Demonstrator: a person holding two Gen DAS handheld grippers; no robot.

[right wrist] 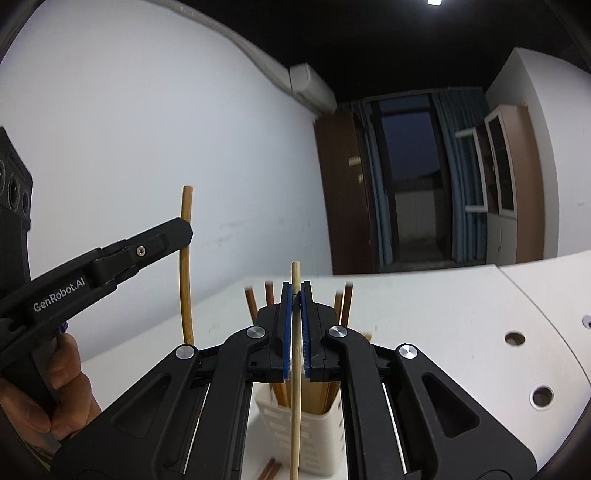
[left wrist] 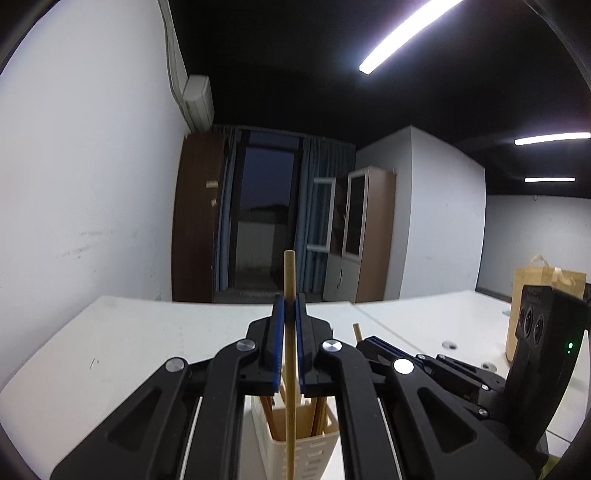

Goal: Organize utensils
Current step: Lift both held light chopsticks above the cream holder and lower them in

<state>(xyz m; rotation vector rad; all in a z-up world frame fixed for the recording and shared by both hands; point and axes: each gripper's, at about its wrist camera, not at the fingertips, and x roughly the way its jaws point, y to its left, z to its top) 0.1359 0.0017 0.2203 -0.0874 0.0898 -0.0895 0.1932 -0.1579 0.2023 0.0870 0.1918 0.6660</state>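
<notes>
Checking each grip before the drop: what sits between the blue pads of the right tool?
A pale wooden chopstick, upright, clamped between them; the right wrist view shows it.

Both held chopsticks' (left wrist: 289, 369) lower ends cut off.

White table (left wrist: 129, 332), brown paper bag (left wrist: 532, 284), dark wardrobe (left wrist: 195, 221), blue curtains (left wrist: 317, 199), wall air conditioner (left wrist: 199, 99), ceiling light strip (left wrist: 406, 33)

free: white table (right wrist: 443, 314) right | blocked: slotted holder (right wrist: 314, 424), upright chopsticks (right wrist: 345, 302)
</notes>
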